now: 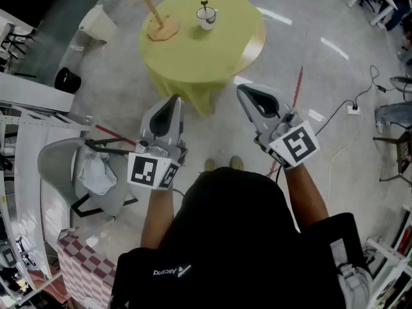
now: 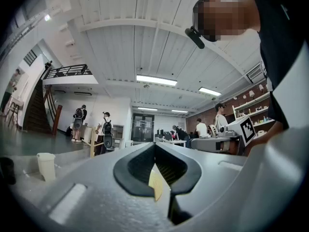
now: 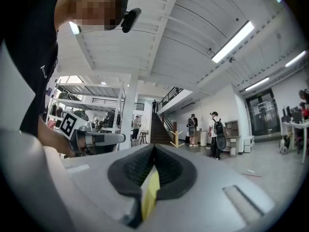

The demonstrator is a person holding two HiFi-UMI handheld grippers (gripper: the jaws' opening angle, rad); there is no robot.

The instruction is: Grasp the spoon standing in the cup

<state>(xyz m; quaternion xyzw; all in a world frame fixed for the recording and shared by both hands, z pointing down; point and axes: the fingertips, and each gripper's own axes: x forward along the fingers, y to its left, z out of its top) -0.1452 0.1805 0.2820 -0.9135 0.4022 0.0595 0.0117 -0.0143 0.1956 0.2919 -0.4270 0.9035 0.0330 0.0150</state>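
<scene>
Step in hand: approach, not yet reach. The round table (image 1: 193, 63) stands well ahead of the person, draped in a smooth yellow-green cloth that hangs in soft folds at the near edge; the polished grey floor around it throws glare.

Both tools are held low and near the body, well apart from the table. Left gripper (image 1: 174, 102): jaws pressed together, nothing between the ribbed black pads. Right gripper (image 1: 243, 90): likewise closed and empty. Shells are matte grey plastic, wedge-shaped, tapering to the tips.

On the cloth, left of centre, a pale wooden stand (image 1: 162, 28) – flat base, slanted stick. Just right of it, apart from it, the cup (image 1: 206, 19): small, white, round, probably glazed and slick. The spoon (image 1: 205, 6) stands in it, a thin dark handle rising above the rim – too small to tell the material.

Next move, as I judge it: step closer, open one gripper, come down over the handle, close on the narrow shaft without tipping the light cup.
</scene>
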